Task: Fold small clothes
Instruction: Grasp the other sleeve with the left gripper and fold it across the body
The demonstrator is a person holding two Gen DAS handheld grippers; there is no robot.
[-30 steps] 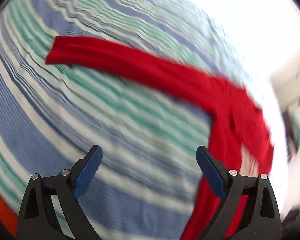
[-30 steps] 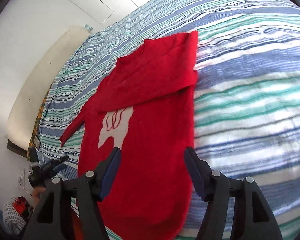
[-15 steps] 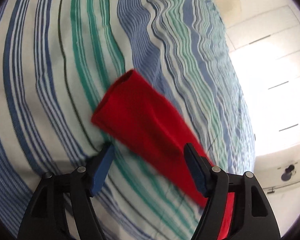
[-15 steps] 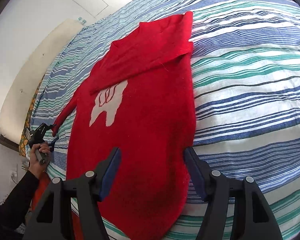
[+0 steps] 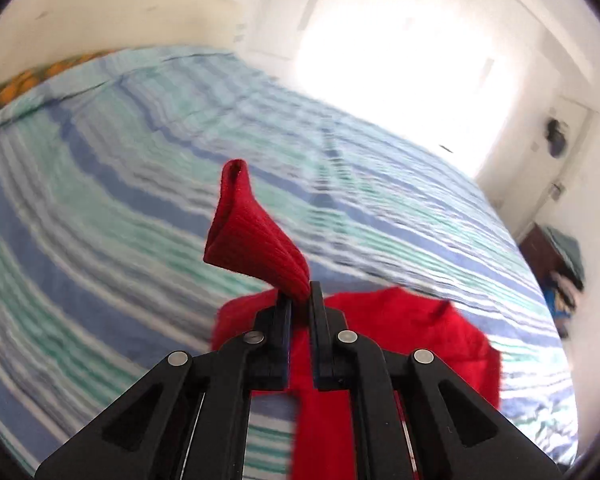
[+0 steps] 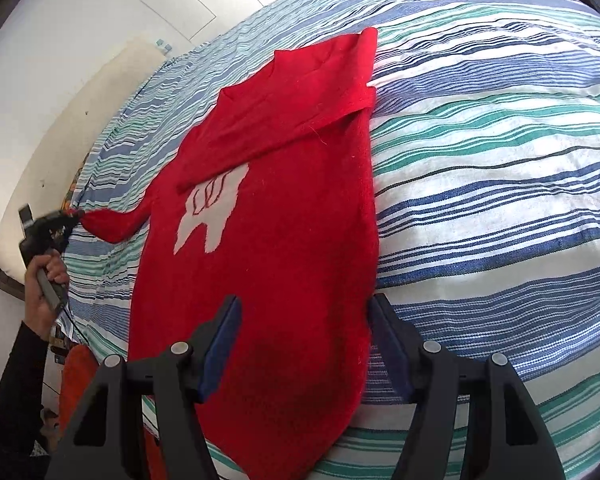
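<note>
Fingers point(image 5: 318, 312) of the left gripper point(image 5: 299, 300) are pressed together on the cuff end of the sleeve point(image 5: 256, 236), where half a second ago they were spread on either side of it as it lay on the bedspread. That sleeve is now lifted clear of the bedspread point(image 5: 100, 200), its open cuff standing up past the fingertips, and the rest of the red sweater point(image 5: 412, 332) is seen lying below and beyond the gripper. In the right wrist view the same left gripper point(image 6: 66, 220) is seen at the far left, held in the person's hand point(image 6: 46, 280), with the sleeve point(image 6: 112, 226) stretched out from the sweater body point(image 6: 276, 248) to its tip. The right gripper point(image 6: 304, 340) is held with its fingers point(image 6: 224, 340) spread wide above the sweater's hem, unchanged from the earlier frames, and nothing is gripped between them. The sweater is laid flat on the striped bedspread point(image 6: 500, 160), its other sleeve point(image 6: 284, 120) folded across the chest above the white motif point(image 6: 210, 208).
</note>
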